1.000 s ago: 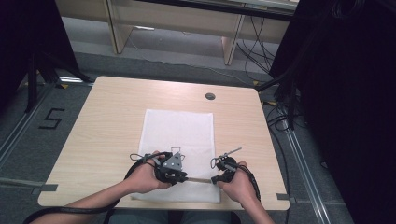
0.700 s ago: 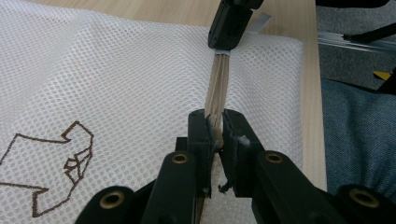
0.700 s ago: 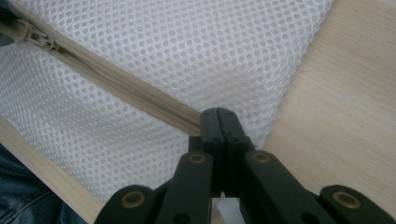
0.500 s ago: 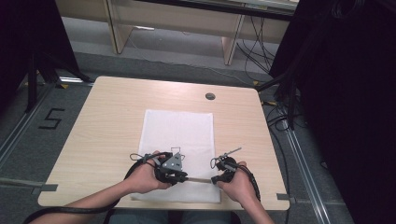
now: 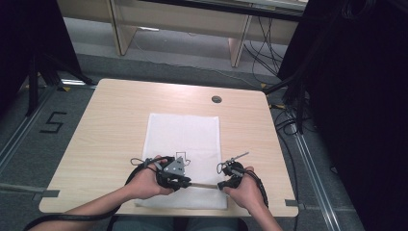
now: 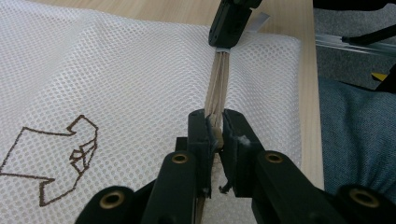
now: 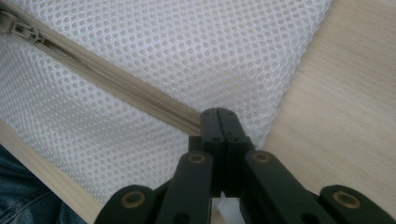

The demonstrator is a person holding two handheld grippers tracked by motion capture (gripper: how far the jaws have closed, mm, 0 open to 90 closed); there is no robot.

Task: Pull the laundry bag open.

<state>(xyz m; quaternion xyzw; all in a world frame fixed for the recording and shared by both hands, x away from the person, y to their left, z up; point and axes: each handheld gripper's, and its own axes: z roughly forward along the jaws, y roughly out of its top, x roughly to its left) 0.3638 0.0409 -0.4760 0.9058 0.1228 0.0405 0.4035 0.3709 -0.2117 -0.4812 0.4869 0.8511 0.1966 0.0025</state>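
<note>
A white mesh bag point(image 5: 185, 139) lies flat on the wooden table point(image 5: 110, 120), with a beige zipper point(image 5: 204, 184) running along its near edge. My left gripper point(image 5: 188, 183) points right and is shut on the zipper point(image 6: 218, 88); in the left gripper view its jaws point(image 6: 215, 126) pinch the tape. My right gripper point(image 5: 220, 185) points left and is shut on the zipper's right end point(image 7: 218, 114), also seen farther off as the right gripper point(image 6: 223, 45). The zipper slider point(image 7: 23, 31) sits farther along the closed teeth. A brown outline logo point(image 6: 60, 158) is printed on the mesh.
A round cable hole point(image 5: 216, 99) sits in the far part of the table. The table's near edge runs just below both hands, with the person's jeans point(image 6: 355, 140) beyond it. Desk legs and cables point(image 5: 260, 43) stand on the floor behind.
</note>
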